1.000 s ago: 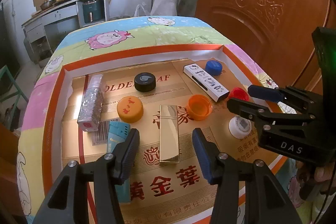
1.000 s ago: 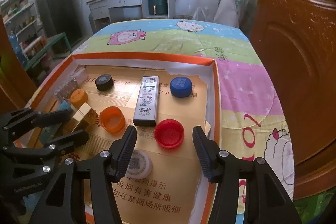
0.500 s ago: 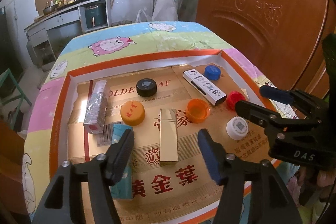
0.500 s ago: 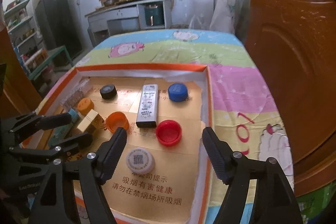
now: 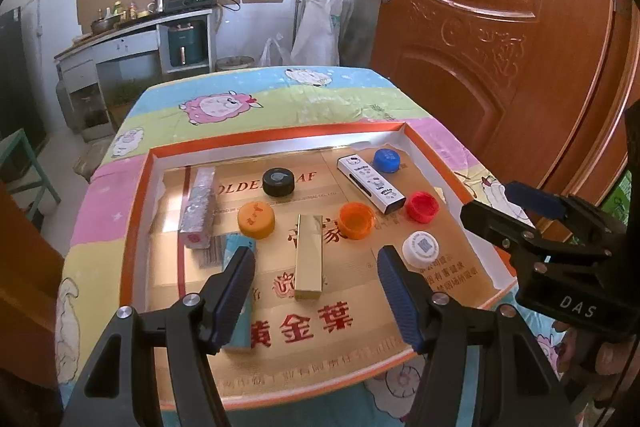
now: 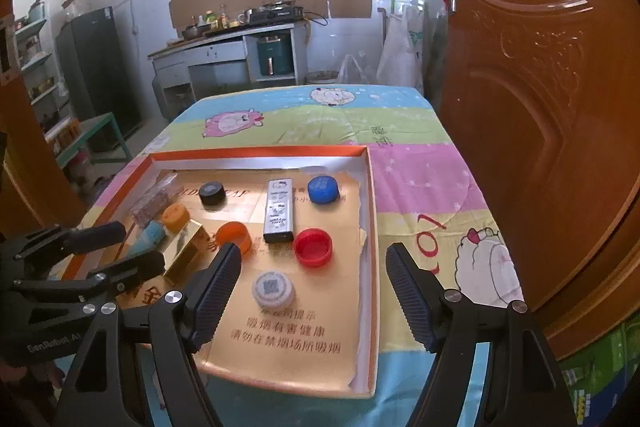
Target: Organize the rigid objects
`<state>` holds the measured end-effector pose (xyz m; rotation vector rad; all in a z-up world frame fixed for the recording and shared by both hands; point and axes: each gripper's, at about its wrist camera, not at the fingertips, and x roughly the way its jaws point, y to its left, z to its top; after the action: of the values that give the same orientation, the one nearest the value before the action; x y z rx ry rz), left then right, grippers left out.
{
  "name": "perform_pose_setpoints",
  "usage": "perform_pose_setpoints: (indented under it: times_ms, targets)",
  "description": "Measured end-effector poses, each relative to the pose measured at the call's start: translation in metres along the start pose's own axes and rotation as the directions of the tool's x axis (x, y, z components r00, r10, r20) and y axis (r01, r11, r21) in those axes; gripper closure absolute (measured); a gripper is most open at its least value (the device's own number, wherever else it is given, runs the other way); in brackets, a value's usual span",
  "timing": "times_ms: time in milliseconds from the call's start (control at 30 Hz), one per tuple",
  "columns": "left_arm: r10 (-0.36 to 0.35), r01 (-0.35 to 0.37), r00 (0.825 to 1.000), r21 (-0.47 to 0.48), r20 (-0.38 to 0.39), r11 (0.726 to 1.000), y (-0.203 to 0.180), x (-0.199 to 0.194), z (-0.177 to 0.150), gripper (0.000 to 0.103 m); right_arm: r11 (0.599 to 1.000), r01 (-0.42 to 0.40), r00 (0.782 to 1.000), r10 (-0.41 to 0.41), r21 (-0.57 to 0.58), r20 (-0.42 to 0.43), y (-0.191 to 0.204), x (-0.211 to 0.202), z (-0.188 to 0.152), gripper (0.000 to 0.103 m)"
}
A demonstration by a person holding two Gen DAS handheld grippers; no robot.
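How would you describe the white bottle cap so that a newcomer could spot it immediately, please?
Find the orange-rimmed cardboard tray on the cartoon-sheep tablecloth. In the left wrist view, look to its near right part, in front of the red cap. The white bottle cap is the only cap with a QR code printed on top.

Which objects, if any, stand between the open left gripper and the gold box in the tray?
Nothing visible does. The left gripper hangs open above the near end of the gold box, with only bare tray card around that end; the teal box lies off to the side.
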<state>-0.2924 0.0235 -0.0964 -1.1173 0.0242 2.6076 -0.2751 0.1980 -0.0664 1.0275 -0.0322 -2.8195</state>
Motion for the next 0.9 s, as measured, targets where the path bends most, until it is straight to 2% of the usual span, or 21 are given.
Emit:
perform_pose_setpoints:
  times_ms: [367, 500, 733, 900]
  targets:
    - [0.031, -0.029, 0.999, -0.030, 0.041, 0.999, 0.001, -0.037, -0.011, 0.039, 1.000, -0.003, 1.000, 0.003, -0.016, 0.031, 0.015, -0.036, -0.010, 0.027]
    - [0.069, -0.065, 0.996, -0.059, 0.061, 0.996, 0.001, -0.053, -0.015, 0.039, 1.000, -0.007, 0.999, 0.008, -0.019, 0.043, 0.020, -0.047, -0.012, 0.027]
    - [0.177, -0.156, 0.975, -0.151, 0.135, 0.976, 0.007, -0.087, -0.031, 0.040, 0.999, -0.017, 0.998, 0.020, -0.045, 0.062, 0.034, -0.071, -0.018, 0.027]
    - [0.206, -0.176, 0.967, -0.192, 0.152, 0.965, 0.010, -0.106, -0.040, 0.040, 0.998, -0.014, 0.997, 0.019, -0.064, 0.078, 0.043, -0.089, -0.024, 0.027]
